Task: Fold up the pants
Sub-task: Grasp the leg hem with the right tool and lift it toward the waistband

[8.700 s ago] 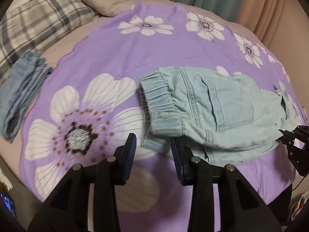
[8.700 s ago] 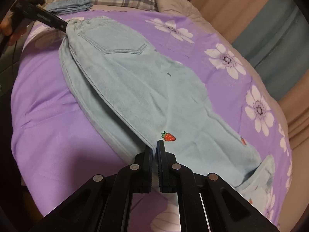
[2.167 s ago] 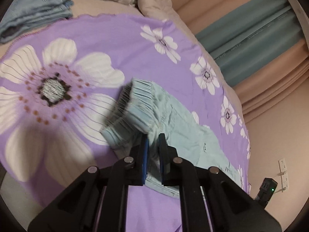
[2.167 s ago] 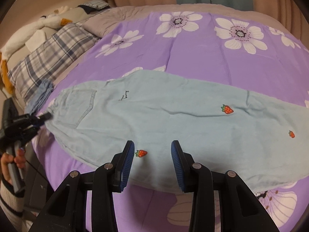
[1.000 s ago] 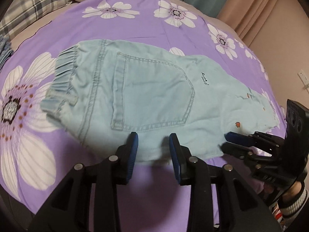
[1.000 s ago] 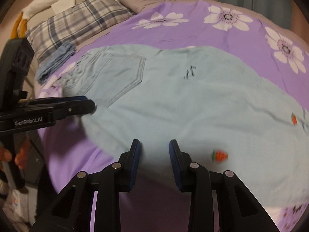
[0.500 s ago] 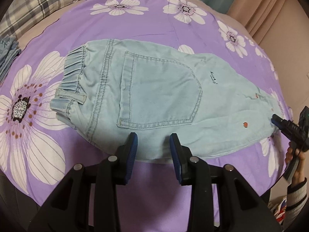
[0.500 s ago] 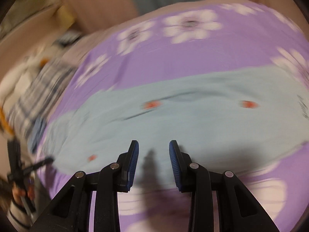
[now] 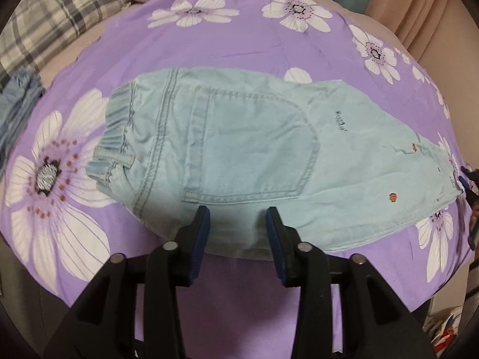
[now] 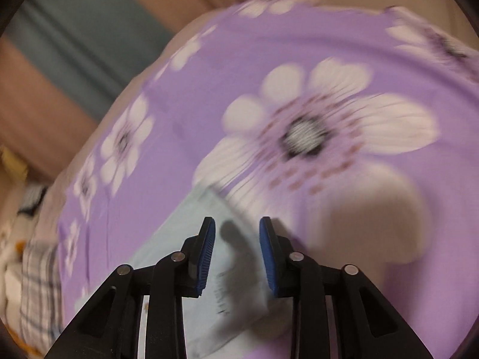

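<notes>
Light blue pants (image 9: 254,137) lie flat on the purple flowered sheet (image 9: 89,254), elastic waistband to the left, back pocket up, legs running right. My left gripper (image 9: 238,221) hovers over the near edge of the seat. Its jaws are opening and hold nothing. At the right edge, the tip of my right gripper (image 9: 467,179) sits by the leg hems. The blurred right wrist view shows my right gripper (image 10: 236,239) above the hem end of the pants (image 10: 167,254). Its jaws are closing a little, a clear gap remains, and the pads do not press the cloth.
Folded darker jeans (image 9: 15,110) lie at the left edge of the bed beside a plaid pillow (image 9: 45,15). Teal and beige curtains (image 10: 74,30) hang behind the bed. The sheet drops off at the near edge below my left gripper.
The right gripper swept along the pants from the seat to the leg hems, rolling as it went. The left gripper drew back slightly and its jaws widened.
</notes>
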Action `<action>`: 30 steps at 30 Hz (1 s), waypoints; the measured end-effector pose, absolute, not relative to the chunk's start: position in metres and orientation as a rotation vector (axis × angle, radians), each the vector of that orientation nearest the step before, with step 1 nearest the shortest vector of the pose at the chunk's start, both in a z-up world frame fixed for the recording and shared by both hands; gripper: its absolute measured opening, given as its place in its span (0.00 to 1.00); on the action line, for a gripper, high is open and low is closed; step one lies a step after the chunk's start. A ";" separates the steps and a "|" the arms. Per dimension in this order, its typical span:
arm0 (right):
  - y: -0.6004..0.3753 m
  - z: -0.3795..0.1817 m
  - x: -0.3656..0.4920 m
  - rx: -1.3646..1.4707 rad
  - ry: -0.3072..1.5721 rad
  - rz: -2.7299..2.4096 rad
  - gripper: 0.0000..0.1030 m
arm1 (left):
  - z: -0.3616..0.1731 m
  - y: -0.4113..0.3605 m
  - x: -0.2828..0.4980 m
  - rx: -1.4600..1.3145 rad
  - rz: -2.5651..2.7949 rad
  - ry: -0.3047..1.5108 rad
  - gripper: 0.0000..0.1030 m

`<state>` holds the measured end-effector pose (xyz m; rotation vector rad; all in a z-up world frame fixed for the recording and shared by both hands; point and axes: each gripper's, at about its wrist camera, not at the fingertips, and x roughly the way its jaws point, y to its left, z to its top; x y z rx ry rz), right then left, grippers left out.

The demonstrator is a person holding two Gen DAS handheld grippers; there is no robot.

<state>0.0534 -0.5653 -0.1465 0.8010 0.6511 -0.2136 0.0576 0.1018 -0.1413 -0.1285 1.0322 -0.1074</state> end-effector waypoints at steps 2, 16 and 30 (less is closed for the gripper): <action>-0.566 -0.143 0.028 0.849 0.601 -0.156 0.30 | -0.131 0.093 0.057 -0.136 -0.144 1.008 0.41; -0.518 -0.180 0.009 0.978 0.716 -0.035 0.44 | -0.128 -0.023 0.083 -0.192 -0.476 1.030 0.49; -0.484 -0.133 0.030 0.712 0.544 -0.079 0.08 | -0.154 -0.034 0.094 -0.220 -0.461 1.110 0.49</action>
